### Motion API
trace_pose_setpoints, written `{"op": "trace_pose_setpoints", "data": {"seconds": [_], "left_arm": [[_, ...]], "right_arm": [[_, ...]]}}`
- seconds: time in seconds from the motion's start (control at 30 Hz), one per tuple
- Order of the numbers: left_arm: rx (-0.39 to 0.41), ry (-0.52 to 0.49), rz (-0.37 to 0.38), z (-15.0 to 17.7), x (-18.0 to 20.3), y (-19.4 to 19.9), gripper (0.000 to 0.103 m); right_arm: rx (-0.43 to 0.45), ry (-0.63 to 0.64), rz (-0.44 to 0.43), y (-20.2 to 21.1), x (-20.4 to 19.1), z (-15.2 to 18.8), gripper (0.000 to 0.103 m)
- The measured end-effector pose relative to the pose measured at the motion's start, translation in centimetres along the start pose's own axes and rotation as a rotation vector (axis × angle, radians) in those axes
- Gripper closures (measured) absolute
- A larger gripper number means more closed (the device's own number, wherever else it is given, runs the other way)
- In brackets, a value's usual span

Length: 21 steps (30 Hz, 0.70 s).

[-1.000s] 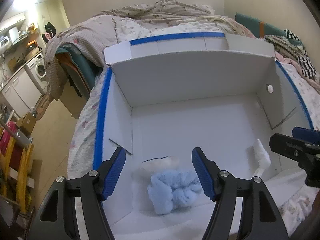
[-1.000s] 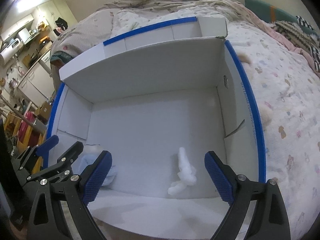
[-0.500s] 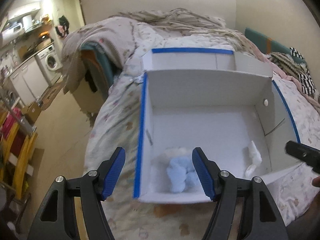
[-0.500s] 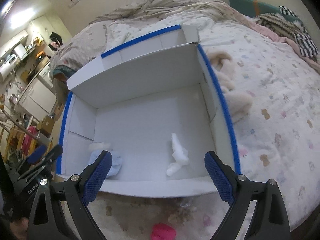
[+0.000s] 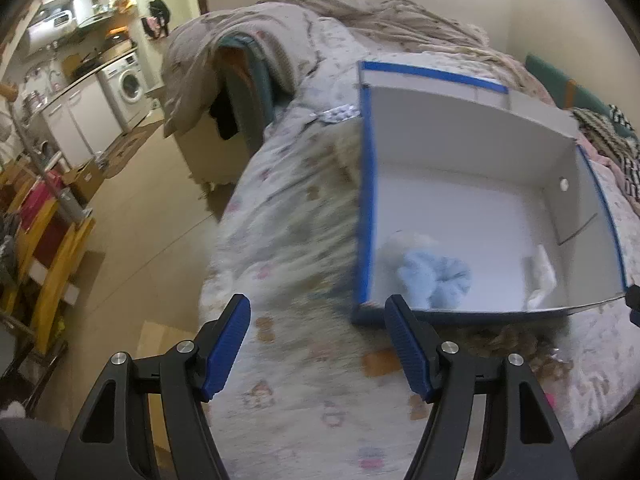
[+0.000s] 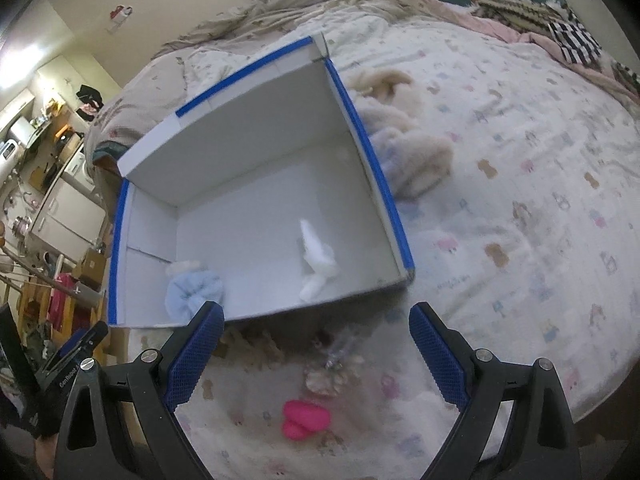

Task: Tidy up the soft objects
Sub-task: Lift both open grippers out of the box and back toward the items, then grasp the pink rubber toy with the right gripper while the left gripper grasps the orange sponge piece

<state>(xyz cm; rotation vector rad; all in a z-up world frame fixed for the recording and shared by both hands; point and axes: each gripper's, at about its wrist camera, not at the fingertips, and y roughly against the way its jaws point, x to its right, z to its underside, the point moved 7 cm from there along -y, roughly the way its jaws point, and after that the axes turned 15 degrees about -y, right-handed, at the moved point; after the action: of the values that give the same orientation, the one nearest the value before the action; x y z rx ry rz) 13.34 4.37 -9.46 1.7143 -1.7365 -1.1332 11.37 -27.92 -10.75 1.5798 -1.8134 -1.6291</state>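
Covering most of both views, a soft printed bedspread [image 6: 520, 184] is seen, and on it a white cardboard box [image 6: 256, 148] with blue tape along its rims. Inside the box a fluffy light-blue cloth [image 5: 436, 276] lies at the near left corner and a crumpled white cloth [image 6: 318, 260] nearer the right wall. Only the right view shows beige fluffy pieces [image 6: 404, 120] just beside the box and a pink rounded thing [image 6: 306, 420] near the bed edge. The left gripper [image 5: 318, 344] and the right gripper [image 6: 316, 354] are spread wide, and nothing is held.
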Motion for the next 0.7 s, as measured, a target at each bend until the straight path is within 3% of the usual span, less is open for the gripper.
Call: {"op": "trace_pose_setpoints", "data": {"seconds": [0.1, 0.23, 0.47, 0.57, 0.7], "left_arm": [[-0.020, 0.030, 0.013, 1.0, -0.8, -0.5, 0.036], [-0.108, 0.086, 0.054, 2.3, -1.1, -2.4, 0.036], [-0.253, 0.143, 0.144, 4.1, 0.7, -6.2, 0.037], [-0.310, 0.168, 0.191, 4.7, 1.8, -7.8, 0.054], [-0.366, 0.168, 0.248, 5.2, 3.6, -9.7, 0.056]], "right_arm": [[-0.028, -0.003, 0.035, -0.6, 0.7, 0.8, 0.003], [-0.091, 0.013, 0.093, -2.3, 1.4, 2.3, 0.003], [-0.119, 0.035, 0.127, -3.6, 1.1, 2.7, 0.003], [-0.129, 0.049, 0.140, -4.0, 1.0, 2.8, 0.003], [-0.171, 0.059, 0.137, -4.7, 1.1, 3.5, 0.003]]}}
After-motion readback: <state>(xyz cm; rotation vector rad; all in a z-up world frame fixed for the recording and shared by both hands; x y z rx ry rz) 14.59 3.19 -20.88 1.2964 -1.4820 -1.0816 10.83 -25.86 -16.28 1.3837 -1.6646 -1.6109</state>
